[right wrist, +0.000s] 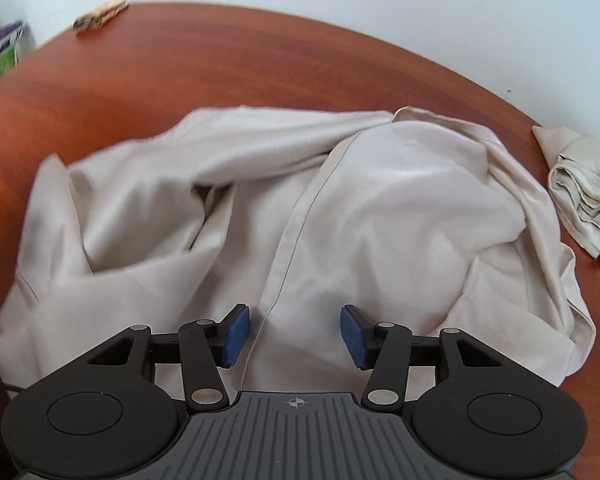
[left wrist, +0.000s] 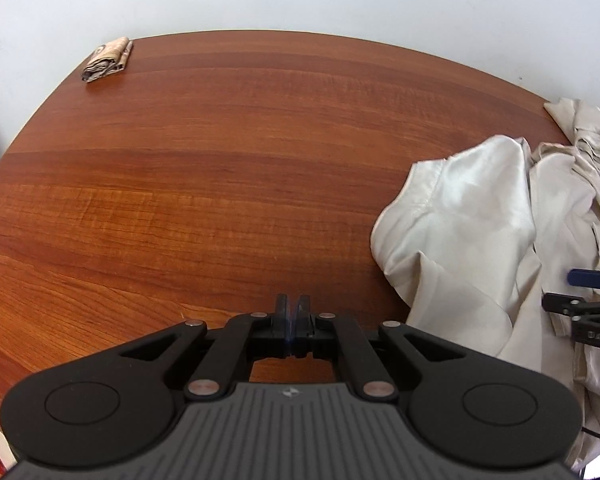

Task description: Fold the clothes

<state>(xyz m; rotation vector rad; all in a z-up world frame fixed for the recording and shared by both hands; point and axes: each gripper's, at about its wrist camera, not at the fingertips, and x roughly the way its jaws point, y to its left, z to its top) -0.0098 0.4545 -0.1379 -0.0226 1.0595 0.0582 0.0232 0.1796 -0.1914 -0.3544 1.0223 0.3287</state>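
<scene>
Writing "045" I read on my right gripper (right wrist: pixel 294 330); its jaws spread above cream garment (right wrist: pixel 260 208), left gripper (left wrist: pixel 293 316) jaws pressed together, empty.

Both grippers matte black: left gripper (left wrist: pixel 293 307), right gripper (right wrist: pixel 294 334). Ribbed grey housing w/ small crosshair logo, round side discs, silver pivot pins, scissor linkages. Blue pads (right wrist: pixel 236 334) on right fingers.

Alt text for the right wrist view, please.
The open right gripper hovers over a crumpled beige garment on a wooden table, nothing between its blue pads. A smaller beige cloth lies further right.
</scene>
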